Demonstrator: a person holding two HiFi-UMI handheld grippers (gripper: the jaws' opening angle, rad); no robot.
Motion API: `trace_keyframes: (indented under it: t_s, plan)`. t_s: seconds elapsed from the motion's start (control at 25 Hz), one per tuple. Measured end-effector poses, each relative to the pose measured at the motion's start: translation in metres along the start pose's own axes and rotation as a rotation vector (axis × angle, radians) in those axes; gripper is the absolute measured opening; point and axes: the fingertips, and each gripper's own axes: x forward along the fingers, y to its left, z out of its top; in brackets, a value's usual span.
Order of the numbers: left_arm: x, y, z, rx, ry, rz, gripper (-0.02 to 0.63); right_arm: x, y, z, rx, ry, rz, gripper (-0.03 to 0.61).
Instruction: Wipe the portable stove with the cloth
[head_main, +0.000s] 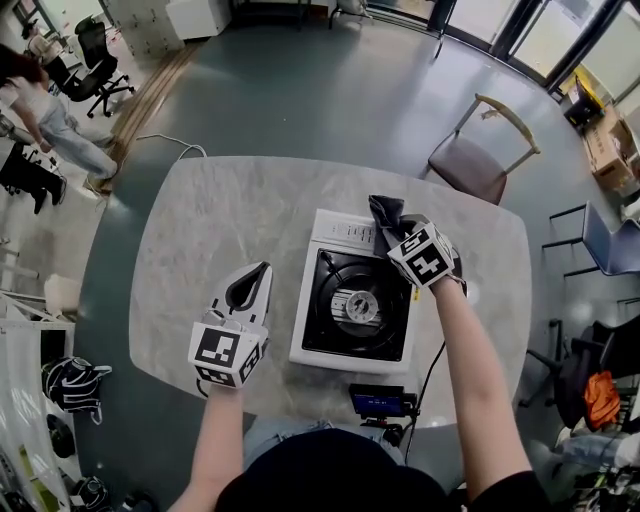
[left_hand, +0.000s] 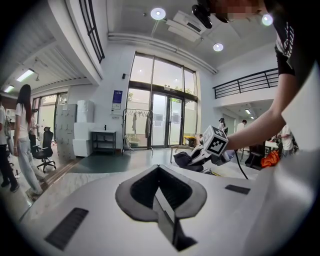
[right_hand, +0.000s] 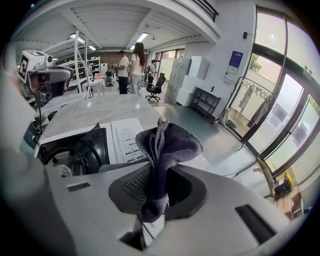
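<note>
A white portable stove (head_main: 355, 295) with a black top and round burner sits on the grey table (head_main: 200, 230). My right gripper (head_main: 392, 238) hovers over the stove's far right corner, shut on a dark grey cloth (head_main: 385, 213). In the right gripper view the cloth (right_hand: 162, 150) bunches up between the jaws, with the stove (right_hand: 85, 145) just beyond to the left. Left of the stove, over bare tabletop, my left gripper (head_main: 250, 285) is shut on nothing. In the left gripper view its jaws meet (left_hand: 159, 187) and the right gripper (left_hand: 202, 152) with the cloth shows ahead.
A small black device (head_main: 380, 403) with a screen sits at the table's near edge, a cable running from it. A wooden-framed chair (head_main: 480, 160) stands behind the table at right. Office chairs and people are far left. Boxes and bags lie at right.
</note>
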Motion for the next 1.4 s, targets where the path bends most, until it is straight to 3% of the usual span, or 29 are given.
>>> trace_keyframes:
  t_s: [0.72, 1.04, 1.24, 1.4]
  plan:
    - [0.000, -0.016, 0.006, 0.034, 0.002, -0.022, 0.011, -0.029, -0.038, -0.053, 0.060, 0.072, -0.084, 0.064]
    - [-0.007, -0.011, 0.010, 0.040, -0.010, -0.011, 0.011, -0.046, -0.061, -0.069, 0.125, 0.101, -0.172, 0.064]
    - [-0.009, -0.013, 0.012, 0.039, -0.024, -0.014, 0.011, -0.075, -0.056, -0.041, 0.208, -0.049, -0.153, 0.064]
    - [-0.011, -0.014, 0.012, 0.037, -0.031, -0.017, 0.011, -0.090, -0.020, 0.006, 0.128, -0.206, 0.037, 0.064]
